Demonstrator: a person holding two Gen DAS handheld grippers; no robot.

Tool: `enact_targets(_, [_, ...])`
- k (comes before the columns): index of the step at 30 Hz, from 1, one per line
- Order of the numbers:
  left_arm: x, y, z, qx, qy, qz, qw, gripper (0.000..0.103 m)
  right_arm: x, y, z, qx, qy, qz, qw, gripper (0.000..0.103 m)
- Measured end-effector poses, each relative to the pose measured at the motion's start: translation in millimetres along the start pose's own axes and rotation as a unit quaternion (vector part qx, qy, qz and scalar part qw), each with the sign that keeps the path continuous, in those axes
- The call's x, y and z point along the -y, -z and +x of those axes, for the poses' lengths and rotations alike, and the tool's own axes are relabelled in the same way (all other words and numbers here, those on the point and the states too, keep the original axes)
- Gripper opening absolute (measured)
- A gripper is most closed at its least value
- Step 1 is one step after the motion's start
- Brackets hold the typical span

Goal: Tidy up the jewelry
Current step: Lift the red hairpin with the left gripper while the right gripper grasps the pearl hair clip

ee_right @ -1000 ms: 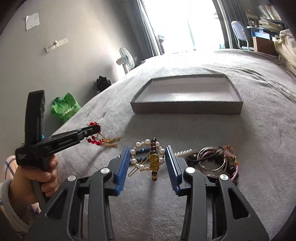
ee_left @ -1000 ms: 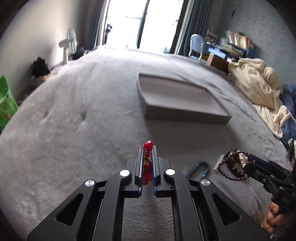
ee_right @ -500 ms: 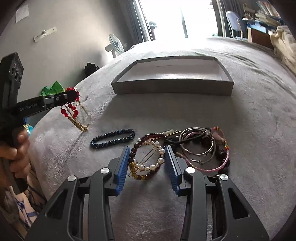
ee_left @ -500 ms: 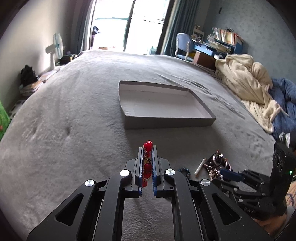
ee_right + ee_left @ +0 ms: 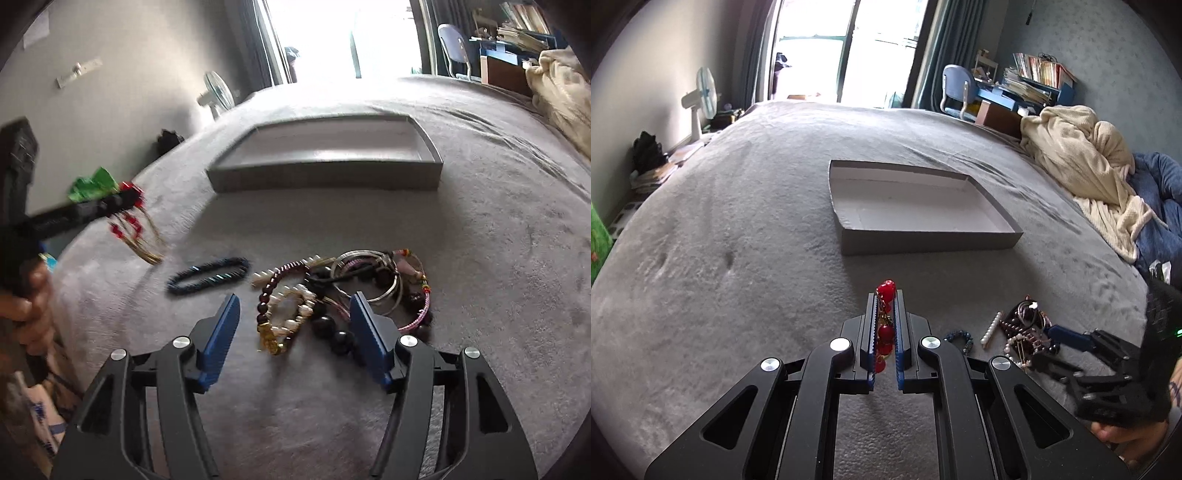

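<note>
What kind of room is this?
Most likely a bedroom: the work surface looks like a bed under a grey cover, with a cream blanket bunched at its edge, and a desk with a chair by the window.

You worked over a bed cover of matt grey plush, its nap rough and dimpled. The box looked like matt grey card outside, pale and smooth within. Your left gripper, of matt black plastic with ribbed blue pads and bright metal pins, held a glossy red bead strand with gold links. The bangles were polished metal, the black beads glossy, the blanket a coarse cream knit
</note>
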State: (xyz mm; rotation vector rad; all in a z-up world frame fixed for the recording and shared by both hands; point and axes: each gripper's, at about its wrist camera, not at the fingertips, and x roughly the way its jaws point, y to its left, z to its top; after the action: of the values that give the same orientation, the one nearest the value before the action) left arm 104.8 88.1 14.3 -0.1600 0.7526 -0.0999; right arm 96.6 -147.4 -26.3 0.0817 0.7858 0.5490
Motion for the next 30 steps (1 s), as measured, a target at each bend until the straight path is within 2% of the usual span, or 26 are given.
enact_targets(3, [-1,1,-3,0.002,0.0,-0.001,1.0,0.009,7,-5,-14,0.031,0.005,0.019,0.999,0.062])
enact_targets(5, [-4,1,-5,0.003,0.001,-0.001,1.0,0.009,11,-6,-16,0.032,0.02,0.02,0.999,0.061])
enact_targets(6, [-4,1,-6,0.004,0.001,-0.001,1.0,0.009,11,-5,-15,0.029,0.025,0.015,0.999,0.058])
enact_targets(7, [-3,2,-7,0.004,0.001,-0.001,1.0,0.009,8,-4,-11,0.019,0.028,0.003,0.999,0.05])
enact_targets(8, [-3,1,-7,0.005,0.0,-0.001,1.0,0.009,6,-3,-8,0.012,0.03,-0.004,0.999,0.046])
enact_targets(12, [-3,2,-7,0.004,0.001,-0.001,1.0,0.009,-12,4,8,-0.014,0.027,-0.049,0.998,0.045])
enact_targets(19, [-2,3,-7,0.002,-0.001,0.0,1.0,0.009,-26,5,33,-0.041,0.032,-0.091,0.994,0.046])
enact_targets(22, [-1,3,-7,0.002,0.0,0.0,1.0,0.009,-29,7,36,-0.041,0.044,-0.106,0.993,0.046])
enact_targets(25, [-1,2,-7,0.003,0.002,0.003,1.0,0.009,-32,8,38,-0.041,0.052,-0.117,0.991,0.037])
enact_targets(30, [2,-5,-9,0.006,0.005,0.005,1.0,0.009,-29,5,30,-0.033,0.038,-0.097,0.994,0.036])
